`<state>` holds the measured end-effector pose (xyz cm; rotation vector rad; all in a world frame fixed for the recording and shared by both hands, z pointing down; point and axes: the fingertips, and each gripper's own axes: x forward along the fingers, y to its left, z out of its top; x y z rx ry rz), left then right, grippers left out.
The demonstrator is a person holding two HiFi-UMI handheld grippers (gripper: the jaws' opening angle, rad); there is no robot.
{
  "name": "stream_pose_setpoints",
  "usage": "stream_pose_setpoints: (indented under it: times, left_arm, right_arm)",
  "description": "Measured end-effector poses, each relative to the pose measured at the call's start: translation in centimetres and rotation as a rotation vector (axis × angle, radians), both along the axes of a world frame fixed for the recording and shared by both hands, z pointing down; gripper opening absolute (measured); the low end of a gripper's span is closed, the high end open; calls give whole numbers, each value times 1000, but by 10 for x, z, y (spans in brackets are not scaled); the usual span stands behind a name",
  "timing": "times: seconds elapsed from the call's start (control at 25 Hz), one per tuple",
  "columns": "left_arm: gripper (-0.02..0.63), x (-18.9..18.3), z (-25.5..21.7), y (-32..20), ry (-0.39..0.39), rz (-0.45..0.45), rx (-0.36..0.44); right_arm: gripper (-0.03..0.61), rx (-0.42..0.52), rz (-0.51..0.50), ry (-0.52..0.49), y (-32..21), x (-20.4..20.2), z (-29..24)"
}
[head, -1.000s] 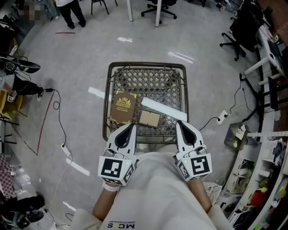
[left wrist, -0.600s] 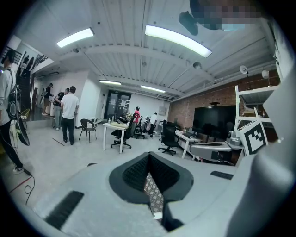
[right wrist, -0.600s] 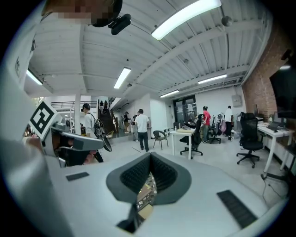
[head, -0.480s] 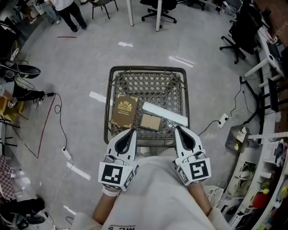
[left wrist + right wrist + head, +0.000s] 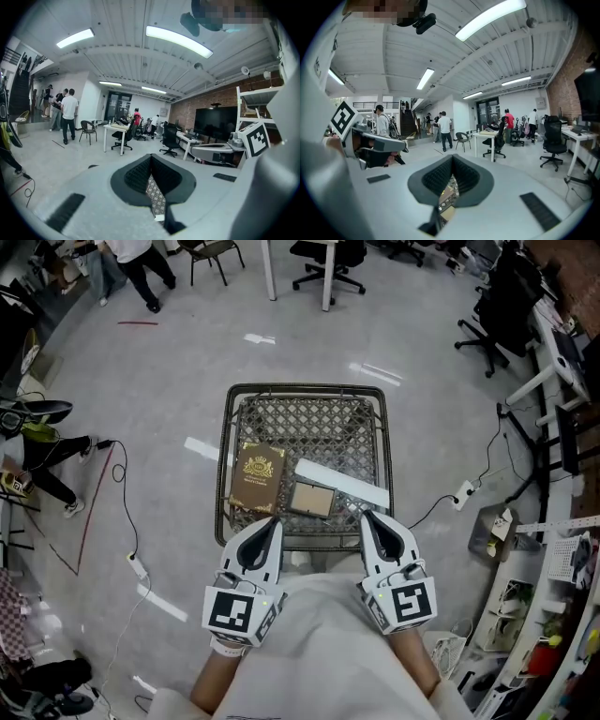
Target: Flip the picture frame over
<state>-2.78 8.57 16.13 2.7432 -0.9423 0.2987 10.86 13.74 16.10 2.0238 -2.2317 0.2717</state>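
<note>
A small tan picture frame [image 5: 311, 500] lies flat on the metal mesh table [image 5: 305, 418], near its front edge. To its left lies a brown rectangular piece with a gold crest [image 5: 257, 476]. My left gripper [image 5: 266, 525] hovers at the table's front edge below the brown piece, jaws shut and holding nothing. My right gripper [image 5: 367, 519] hangs just right of the tan frame, also shut and empty. In the left gripper view the left gripper [image 5: 152, 187] points out level into the room, and so does the right gripper [image 5: 449, 186] in its own view. Only slivers of the mesh show through their notches.
A long white strip [image 5: 340, 484] lies slantwise behind the tan frame. Cables [image 5: 117, 474] run over the grey floor at the left. Office chairs [image 5: 323, 254] and desks stand at the far side, shelves [image 5: 553, 549] at the right. People [image 5: 69, 114] stand far off.
Both grippers have drawn back slightly toward the body, and the head view has shifted a little. They stay shut. Nothing on the table has moved.
</note>
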Motion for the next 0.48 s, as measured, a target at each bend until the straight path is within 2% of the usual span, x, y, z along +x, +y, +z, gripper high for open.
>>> stream_pose_setpoints:
  times: [0.48]
  left_arm:
    - [17,-6,2,1,5,7,-11]
  right_arm:
    - [17,-14,-5,8,0,-13,4]
